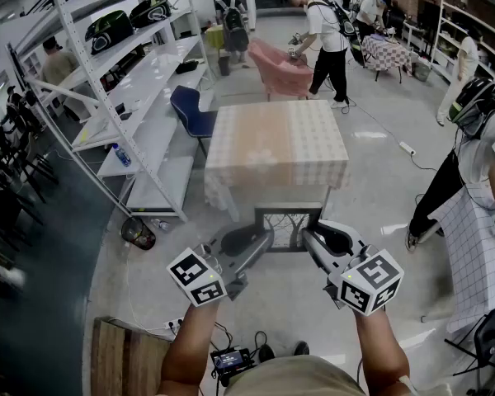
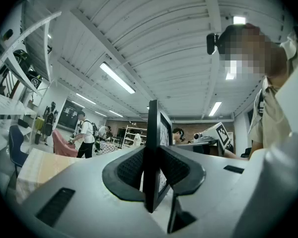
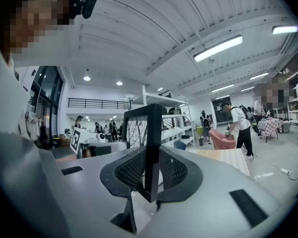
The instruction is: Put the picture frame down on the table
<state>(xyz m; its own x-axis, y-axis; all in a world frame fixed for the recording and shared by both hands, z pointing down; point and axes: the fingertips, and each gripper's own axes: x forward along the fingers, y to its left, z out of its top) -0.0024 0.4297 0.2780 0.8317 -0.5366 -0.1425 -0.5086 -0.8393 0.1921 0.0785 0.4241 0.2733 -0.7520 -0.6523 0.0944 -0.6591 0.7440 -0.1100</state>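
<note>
A black picture frame with a tree drawing hangs in the air, held flat between both grippers just short of the table with its checked cloth. My left gripper is shut on the frame's left edge. My right gripper is shut on its right edge. In both gripper views the frame stands edge-on between the dark pads, and the table shows beyond as a pale slab.
A metal shelf rack runs along the left with a blue chair beside the table. Several people stand at the back by a pink armchair. Another person is at the right. A wooden box is at my left foot.
</note>
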